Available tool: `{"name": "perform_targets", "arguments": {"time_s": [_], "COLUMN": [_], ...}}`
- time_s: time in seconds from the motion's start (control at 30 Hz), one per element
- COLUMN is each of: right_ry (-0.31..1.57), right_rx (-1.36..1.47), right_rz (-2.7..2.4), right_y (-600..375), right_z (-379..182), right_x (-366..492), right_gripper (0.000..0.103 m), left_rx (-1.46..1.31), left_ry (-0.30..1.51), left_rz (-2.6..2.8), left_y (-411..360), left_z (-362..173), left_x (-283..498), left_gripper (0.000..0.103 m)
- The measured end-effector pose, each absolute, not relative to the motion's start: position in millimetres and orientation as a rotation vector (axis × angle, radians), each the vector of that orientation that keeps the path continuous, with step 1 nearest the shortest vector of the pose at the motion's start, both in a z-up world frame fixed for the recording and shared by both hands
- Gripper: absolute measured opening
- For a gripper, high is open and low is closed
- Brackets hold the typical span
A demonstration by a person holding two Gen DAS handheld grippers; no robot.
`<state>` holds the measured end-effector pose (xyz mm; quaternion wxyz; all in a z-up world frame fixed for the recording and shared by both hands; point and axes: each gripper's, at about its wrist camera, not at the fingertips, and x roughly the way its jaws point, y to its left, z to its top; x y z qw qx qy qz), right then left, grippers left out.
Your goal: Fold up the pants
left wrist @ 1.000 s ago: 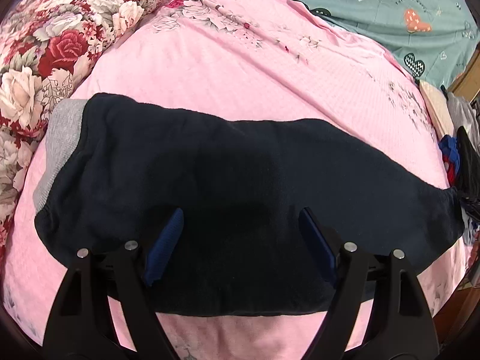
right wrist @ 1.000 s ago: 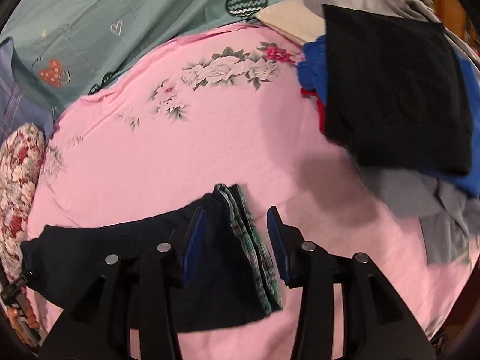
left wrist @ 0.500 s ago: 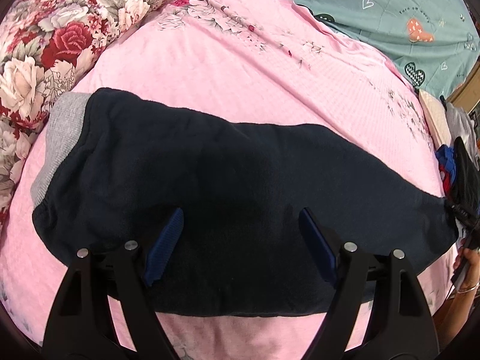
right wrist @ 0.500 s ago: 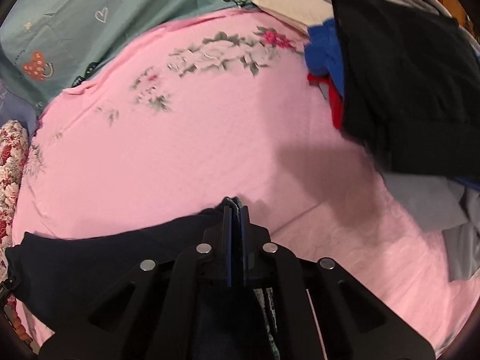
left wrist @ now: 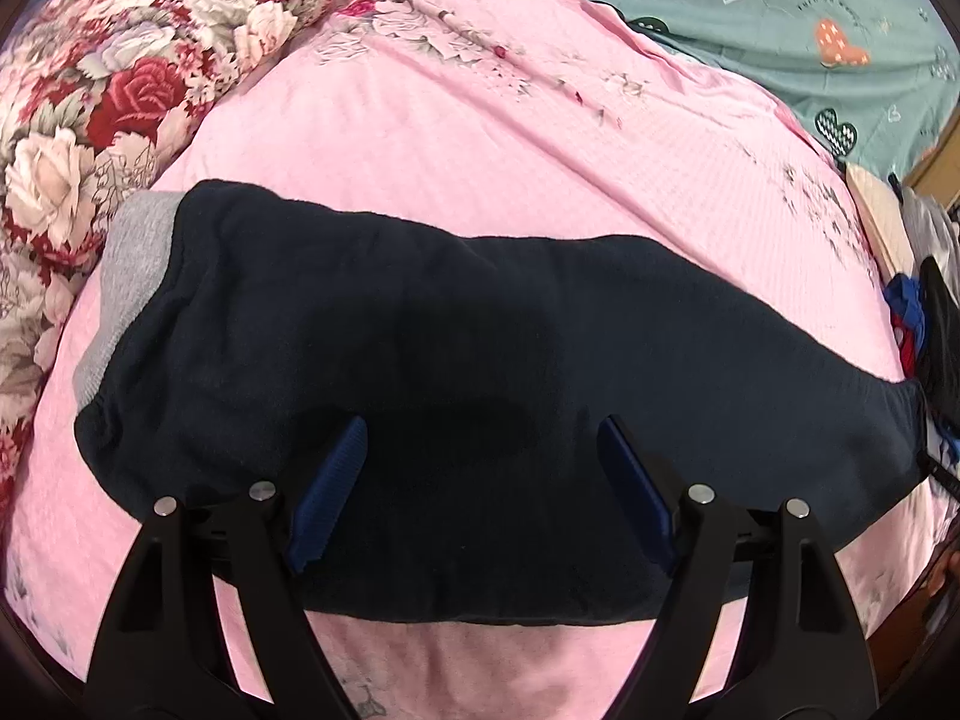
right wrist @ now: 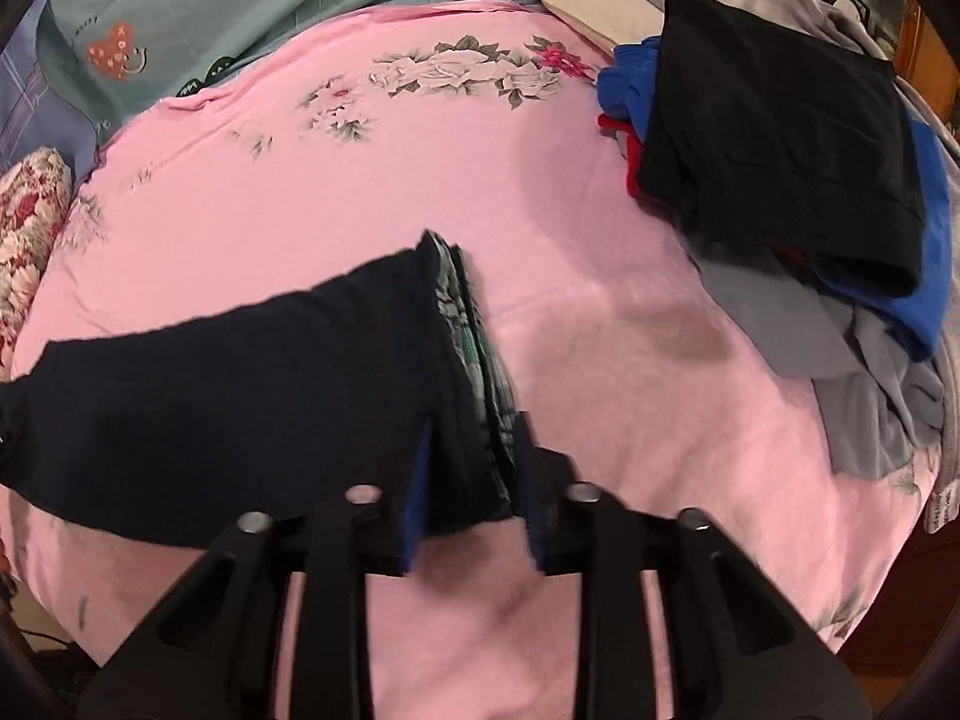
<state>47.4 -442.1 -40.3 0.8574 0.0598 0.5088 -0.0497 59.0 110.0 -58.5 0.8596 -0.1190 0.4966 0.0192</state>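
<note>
Dark navy pants point(left wrist: 456, 360) lie flat across the pink bedsheet, with a grey waistband point(left wrist: 123, 276) at the left end. My left gripper point(left wrist: 483, 480) hovers open over the pants' near middle, holding nothing. In the right wrist view the leg end point(right wrist: 252, 396) shows a plaid lining point(right wrist: 474, 336) at its hem. My right gripper point(right wrist: 471, 480) has its jaws partly apart around the hem's near corner; the cloth sits between the blue pads point(right wrist: 417, 492), and the view is blurred with motion.
A floral pillow point(left wrist: 108, 72) lies at the far left. A teal heart-print quilt point(left wrist: 780, 18) lies at the back. A pile of black, blue and grey clothes point(right wrist: 792, 180) sits at the right edge of the pink sheet point(right wrist: 372, 180).
My right gripper shut on the leg hem half a second ago and has since opened part way and drawn back. The left gripper has barely moved.
</note>
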Motion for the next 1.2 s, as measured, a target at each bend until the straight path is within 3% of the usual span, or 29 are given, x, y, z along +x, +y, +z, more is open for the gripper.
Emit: {"name": "perform_targets", "arguments": {"time_s": [0.2,0.23,0.27,0.3,0.47,0.8,0.93,1.2], "right_ry": [1.08,1.071,1.072,1.067,0.976,1.015,0.885,0.975], "right_rx": [0.022,-0.004,-0.01,0.013,0.159,0.243,0.227,0.11], "right_rz": [-0.181,-0.194,-0.215,-0.214,-0.114,-0.224,-0.045,0.375], "right_y": [-442.1,-440.1,-440.6,-444.3,-454.1,-464.7,-417.3,-264.2], "right_z": [-50.7,-50.5,-45.8,-39.4,-12.1,-48.7,-7.3,-19.2], "right_x": [48.8,50.5,51.6,52.4,64.0,107.8,114.2,176.1], "right_gripper": [0.011,0.014,0.03,0.034,0.037,0.042,0.043,0.043], "left_rx": [-0.243,-0.247,-0.256,-0.269,-0.236,-0.219,-0.168,-0.191], "left_ry": [1.04,1.042,1.043,1.039,1.01,1.046,0.997,0.932], "left_rz": [0.048,0.048,0.048,0.041,-0.038,0.007,-0.009,0.012], "left_y": [109.4,109.6,109.9,109.2,84.9,81.0,71.0,75.8], "left_z": [-56.5,-55.7,-54.1,-51.7,-40.3,-49.3,-36.7,-19.3], "left_x": [58.5,58.0,57.3,56.8,57.5,58.2,65.6,113.0], "left_gripper": [0.081,0.081,0.081,0.081,0.083,0.086,0.086,0.086]}}
